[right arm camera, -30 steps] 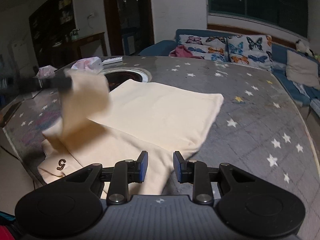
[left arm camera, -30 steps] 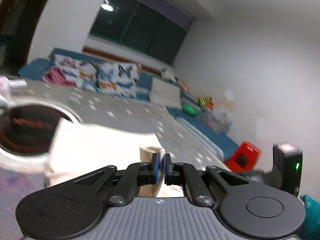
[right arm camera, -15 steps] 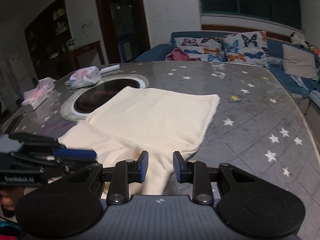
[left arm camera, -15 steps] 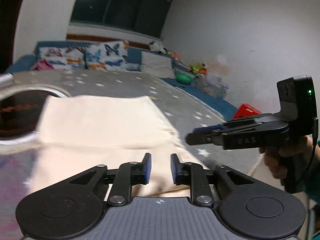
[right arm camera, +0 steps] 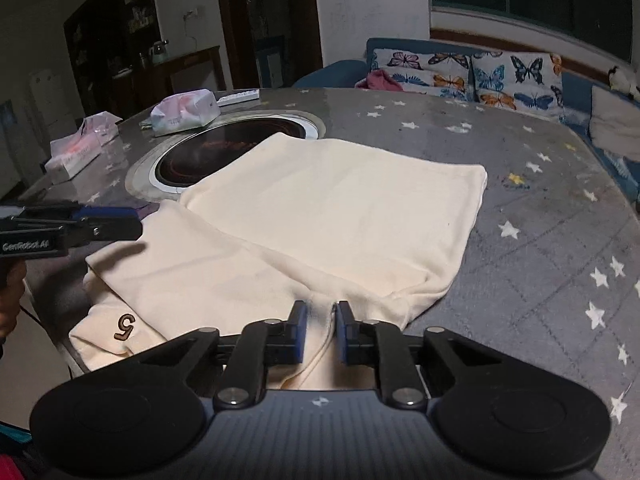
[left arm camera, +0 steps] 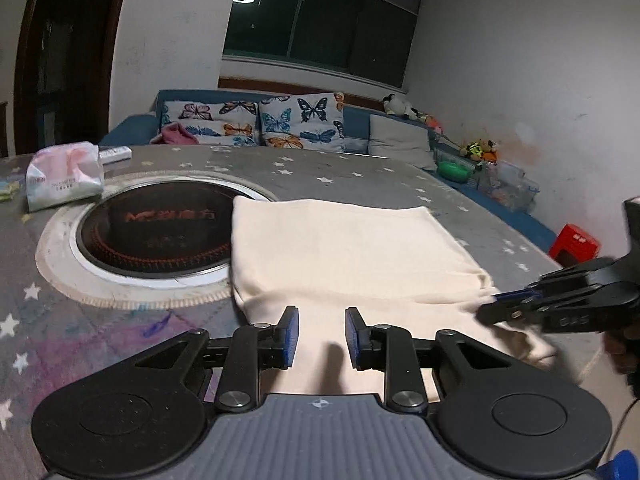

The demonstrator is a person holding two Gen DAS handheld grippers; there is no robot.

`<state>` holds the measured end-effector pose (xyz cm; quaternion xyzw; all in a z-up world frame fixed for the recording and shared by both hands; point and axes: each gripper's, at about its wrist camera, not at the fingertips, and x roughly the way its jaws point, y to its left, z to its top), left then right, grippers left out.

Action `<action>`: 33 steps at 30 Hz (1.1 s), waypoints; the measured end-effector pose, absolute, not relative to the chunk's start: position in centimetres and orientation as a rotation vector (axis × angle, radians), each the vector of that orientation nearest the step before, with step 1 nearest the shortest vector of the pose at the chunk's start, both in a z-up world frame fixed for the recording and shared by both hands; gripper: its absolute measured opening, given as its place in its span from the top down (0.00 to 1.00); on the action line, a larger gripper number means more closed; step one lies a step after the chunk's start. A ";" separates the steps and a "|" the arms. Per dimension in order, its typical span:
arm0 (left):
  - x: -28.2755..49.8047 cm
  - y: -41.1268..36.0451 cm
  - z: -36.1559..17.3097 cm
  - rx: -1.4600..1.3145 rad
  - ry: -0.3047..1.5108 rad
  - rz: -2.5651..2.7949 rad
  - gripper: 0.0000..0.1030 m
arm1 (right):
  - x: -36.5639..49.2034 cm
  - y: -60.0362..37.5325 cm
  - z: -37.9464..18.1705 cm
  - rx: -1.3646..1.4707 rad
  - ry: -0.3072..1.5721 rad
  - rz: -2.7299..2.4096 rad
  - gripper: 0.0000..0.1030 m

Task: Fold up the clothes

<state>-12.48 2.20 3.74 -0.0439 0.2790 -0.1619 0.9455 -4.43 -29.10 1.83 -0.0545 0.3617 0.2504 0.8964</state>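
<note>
lower centre, the left gripper (left arm camera: pixel 318 336) gapes empty over the cream garment (left arm camera: pixel 344 248); the right gripper (right arm camera: pixel 321 330) seemingly closes on its hem (right arm camera: pixel 322 320) to fold.

Dim indoor light, single ceiling lamp reflected in the dark window (left arm camera: pixel 320 28). Soft shadows under the fingers (left arm camera: pixel 289 336) on the cream garment (left arm camera: pixel 340 248). Strong fisheye bend and black vignette at corners. Right gripper (left arm camera: pixel 492 314) slightly motion-blurred in left view; background noisy, soft.
</note>
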 end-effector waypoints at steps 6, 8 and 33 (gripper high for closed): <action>-11.6 2.4 2.6 -0.074 0.594 -0.286 0.73 | -5.1 -28.8 4.0 -0.166 0.654 0.488 0.94; -11.2 2.5 2.4 -0.074 0.603 -0.278 0.72 | -4.4 -29.1 3.0 -0.158 0.699 0.470 0.94; -11.8 0.3 3.9 0.016 0.584 -0.388 0.73 | -7.0 -28.4 2.8 -0.258 0.705 0.584 0.83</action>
